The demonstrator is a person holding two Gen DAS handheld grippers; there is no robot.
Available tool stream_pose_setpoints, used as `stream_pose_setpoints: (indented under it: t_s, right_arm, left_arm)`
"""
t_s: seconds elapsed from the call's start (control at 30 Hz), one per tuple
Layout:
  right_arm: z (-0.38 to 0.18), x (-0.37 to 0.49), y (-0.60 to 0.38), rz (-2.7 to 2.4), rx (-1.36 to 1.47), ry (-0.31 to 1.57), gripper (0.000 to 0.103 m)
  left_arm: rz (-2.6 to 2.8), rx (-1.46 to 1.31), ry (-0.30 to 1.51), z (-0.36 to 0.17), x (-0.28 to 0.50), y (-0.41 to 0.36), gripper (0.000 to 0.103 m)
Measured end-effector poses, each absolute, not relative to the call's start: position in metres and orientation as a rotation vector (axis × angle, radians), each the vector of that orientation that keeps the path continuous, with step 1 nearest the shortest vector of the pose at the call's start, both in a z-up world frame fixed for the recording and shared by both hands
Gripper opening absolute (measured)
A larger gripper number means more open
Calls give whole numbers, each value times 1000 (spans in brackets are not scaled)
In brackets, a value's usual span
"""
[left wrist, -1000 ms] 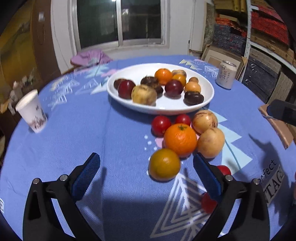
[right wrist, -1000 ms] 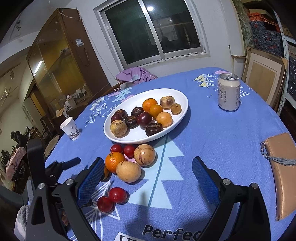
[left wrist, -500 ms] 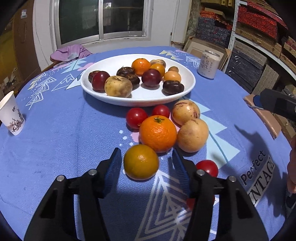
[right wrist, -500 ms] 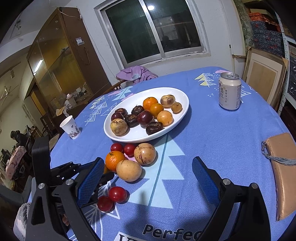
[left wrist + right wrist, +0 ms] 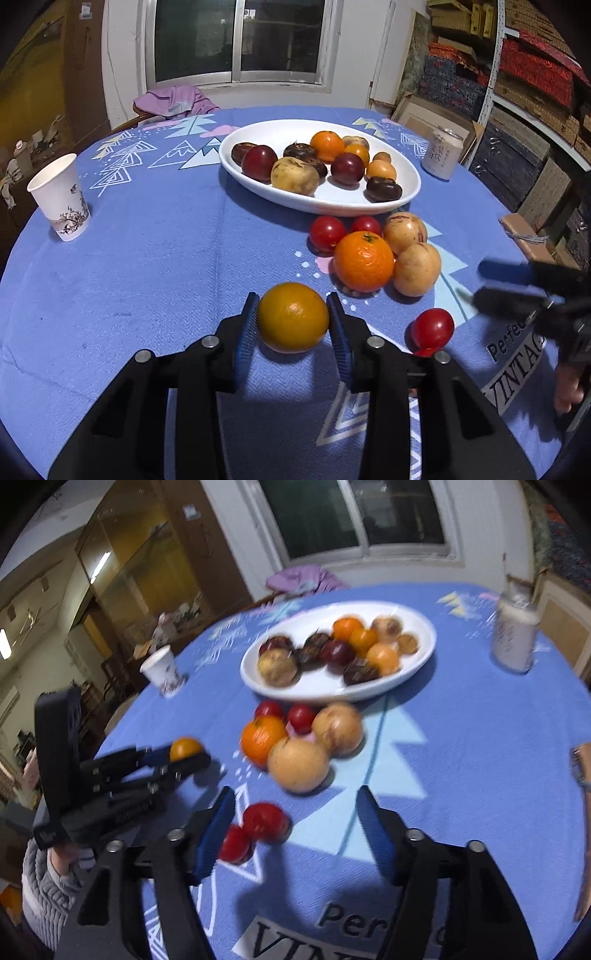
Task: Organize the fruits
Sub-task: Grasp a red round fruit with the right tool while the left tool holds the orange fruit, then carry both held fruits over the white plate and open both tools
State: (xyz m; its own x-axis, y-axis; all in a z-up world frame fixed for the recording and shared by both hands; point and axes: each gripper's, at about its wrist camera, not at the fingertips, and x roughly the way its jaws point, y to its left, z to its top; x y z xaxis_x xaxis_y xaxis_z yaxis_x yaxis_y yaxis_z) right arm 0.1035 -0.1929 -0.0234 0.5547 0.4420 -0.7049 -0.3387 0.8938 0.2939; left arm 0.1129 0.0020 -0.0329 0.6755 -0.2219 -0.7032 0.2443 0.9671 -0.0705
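Observation:
A yellow-orange fruit lies on the blue tablecloth between the pads of my left gripper. The jaws are closing and both pads touch its sides. Past it lie a big orange, two tan fruits and small red tomatoes. A white plate behind them holds several fruits. My right gripper hangs low over two red tomatoes. Its jaws are closing. One tomato lies between them near the left pad, untouched, and the other sits partly behind that finger. The right wrist view is blurred.
A paper cup stands at the left of the table and a drink can at the far right. A brown wallet lies near the right edge. A purple cloth lies at the back, and shelves of boxes fill the right wall.
The left jaws have narrowed from wide open until they touch the yellow-orange fruit. The right gripper has dropped toward the two red tomatoes and its jaws have narrowed.

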Motion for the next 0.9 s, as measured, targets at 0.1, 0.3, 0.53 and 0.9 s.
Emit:
stream_pose_setpoints:
  t_s: [0.1, 0.3, 0.53, 0.9]
  right_arm:
    - [-35, 107, -185, 519, 163, 938, 53]
    - [-43, 109, -180, 562, 236, 983, 41]
    - [-44, 106, -178, 548, 234, 965, 40]
    - [-47, 111, -188, 543, 319, 984, 31]
  left_arm:
    - [-268, 46, 797, -36, 113, -2, 37]
    - [-276, 59, 804, -39, 112, -6, 37]
    - [-272, 67, 816, -43, 113, -8, 37]
    - [-272, 64, 829, -46, 115, -8, 37]
